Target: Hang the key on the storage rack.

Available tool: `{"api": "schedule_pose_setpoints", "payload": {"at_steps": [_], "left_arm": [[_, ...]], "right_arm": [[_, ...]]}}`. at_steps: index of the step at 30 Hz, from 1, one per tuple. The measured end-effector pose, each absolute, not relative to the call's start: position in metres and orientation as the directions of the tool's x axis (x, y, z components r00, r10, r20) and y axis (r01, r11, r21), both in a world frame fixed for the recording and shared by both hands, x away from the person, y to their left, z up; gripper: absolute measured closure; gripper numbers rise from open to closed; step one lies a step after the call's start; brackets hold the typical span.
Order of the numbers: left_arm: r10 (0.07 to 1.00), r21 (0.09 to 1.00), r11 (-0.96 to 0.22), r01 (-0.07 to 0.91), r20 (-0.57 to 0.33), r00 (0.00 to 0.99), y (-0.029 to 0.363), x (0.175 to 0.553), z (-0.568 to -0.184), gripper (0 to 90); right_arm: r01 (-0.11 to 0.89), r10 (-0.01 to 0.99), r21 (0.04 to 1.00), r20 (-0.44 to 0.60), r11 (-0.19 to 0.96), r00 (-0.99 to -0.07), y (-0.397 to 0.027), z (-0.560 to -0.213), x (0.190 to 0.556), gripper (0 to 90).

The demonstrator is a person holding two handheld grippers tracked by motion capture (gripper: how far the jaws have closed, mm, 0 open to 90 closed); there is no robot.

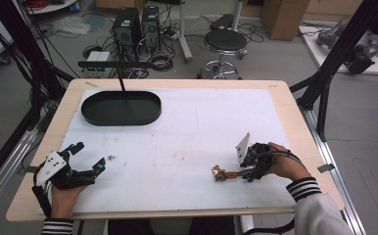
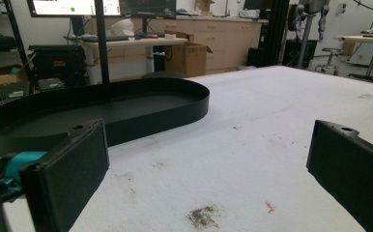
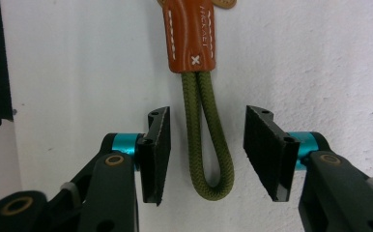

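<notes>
A small strap lies on the white mat at the front right: an olive-green cord loop [image 3: 208, 145] joined to a brown leather tab [image 3: 190, 36] with white stitching, and it also appears as the strap [image 1: 224, 173] in the high view. My right gripper [image 3: 206, 154] is open, its two pads standing either side of the cord loop without touching it. It points left along the mat from the person's right hand [image 1: 285, 166]. My left gripper [image 1: 86, 156] rests at the front left, open and empty, facing a black oval tray [image 2: 102, 108].
The black oval tray [image 1: 121, 108] sits at the back left of the white mat [image 1: 187, 132], with a thin black post [image 1: 122, 81] rising from it. Small dirt marks [image 2: 201, 216] spot the mat in front of my left gripper. Stools, computers and cables stand on the floor beyond the table.
</notes>
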State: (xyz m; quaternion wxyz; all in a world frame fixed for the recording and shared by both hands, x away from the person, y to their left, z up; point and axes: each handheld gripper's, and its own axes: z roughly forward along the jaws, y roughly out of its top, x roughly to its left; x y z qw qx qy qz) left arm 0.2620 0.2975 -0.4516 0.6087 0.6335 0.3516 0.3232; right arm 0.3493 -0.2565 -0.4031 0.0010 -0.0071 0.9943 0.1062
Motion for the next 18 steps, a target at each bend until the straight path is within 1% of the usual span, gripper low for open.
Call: {"api": "schedule_pose_setpoints", "payload": {"at_steps": [6,11,15,16,18], "left_arm": [[0.840,0.999,-0.009,0.052,-0.021,0.543,0.2973,0.2622,-0.4517,1.7],[0.839,0.999,-0.007,0.053,-0.023,0.544,0.2975,0.2622,-0.4517,1.7],[0.839,0.999,-0.009,0.052,-0.021,0.544,0.2974,0.2622,-0.4517,1.7],[0.839,0.999,-0.009,0.053,-0.021,0.544,0.2974,0.2622,-0.4517,1.7],[0.839,0.999,-0.008,0.053,-0.022,0.544,0.2975,0.2623,-0.4517,1.7]], "right_arm": [[-0.018,-0.018,0.203,-0.002,0.979,-1.000,-0.2565,-0.4027,0.3496,58.5],[-0.019,-0.020,0.191,0.007,0.981,-1.000,-0.2557,-0.4044,0.3500,59.7],[-0.031,-0.033,0.182,0.006,0.983,-0.999,-0.2546,-0.4054,0.3509,65.2],[-0.027,-0.029,0.184,0.009,0.983,-1.000,-0.2543,-0.4052,0.3504,69.7],[-0.039,-0.040,0.176,0.003,0.984,-0.999,-0.2536,-0.4052,0.3495,72.6]]}}
